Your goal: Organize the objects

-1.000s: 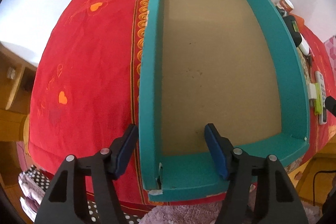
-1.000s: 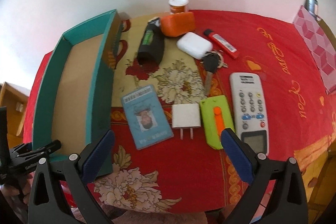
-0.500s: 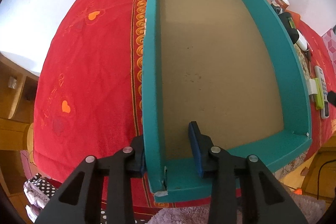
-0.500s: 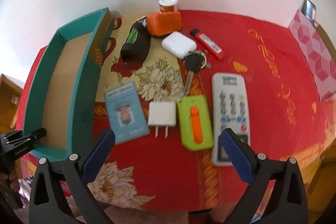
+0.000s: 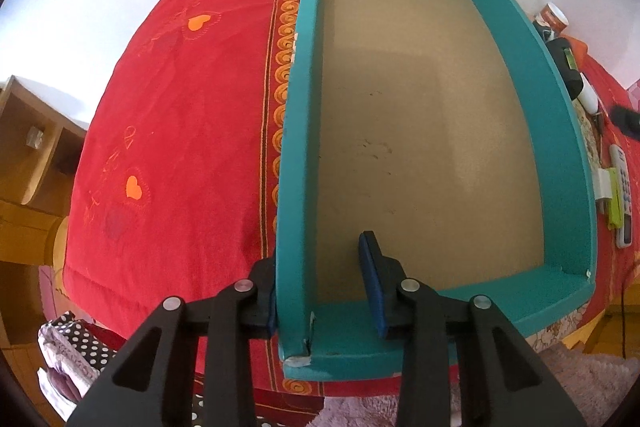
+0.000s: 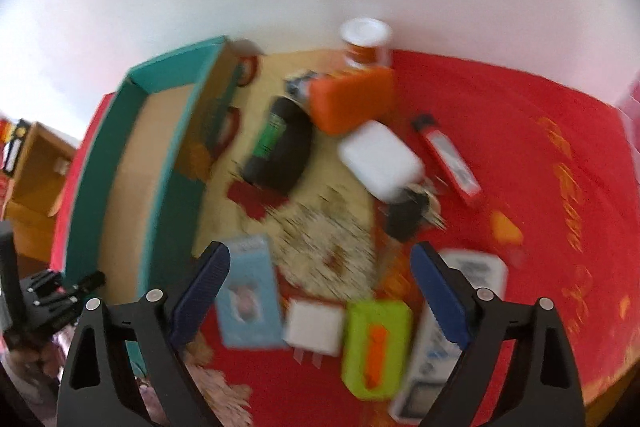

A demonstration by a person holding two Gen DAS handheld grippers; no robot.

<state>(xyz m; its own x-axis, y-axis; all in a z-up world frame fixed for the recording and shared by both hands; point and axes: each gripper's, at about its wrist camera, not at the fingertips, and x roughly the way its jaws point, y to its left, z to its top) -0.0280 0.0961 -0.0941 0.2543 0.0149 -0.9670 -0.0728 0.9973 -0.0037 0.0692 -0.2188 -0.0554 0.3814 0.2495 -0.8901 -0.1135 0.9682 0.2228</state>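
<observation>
The teal box [image 5: 296,147] with a bare brown floor lies on the red cloth. My left gripper [image 5: 322,291] straddles its left wall near the front corner. The left pad lies against the outside and the right pad stands a little off the inner face. In the blurred right wrist view my right gripper [image 6: 320,255] hovers over a blue ID card [image 6: 248,291], a white charger [image 6: 314,327] and a green utility knife [image 6: 376,343]. Its jaws are closing, still wide, and press on nothing. The teal box [image 6: 172,179] is at the left there.
Farther back lie a black key [image 6: 404,219], white case [image 6: 380,159], red lighter [image 6: 448,155], orange case [image 6: 352,99], black bottle [image 6: 280,147] and a small jar [image 6: 366,39]. A remote [image 6: 480,273] lies right of the knife. Wooden furniture [image 5: 36,163] stands off the left edge.
My left jaws have narrowed around the box's left wall and then held. My right gripper has swept forward over the items with a roll, and its jaws have drawn in a little.
</observation>
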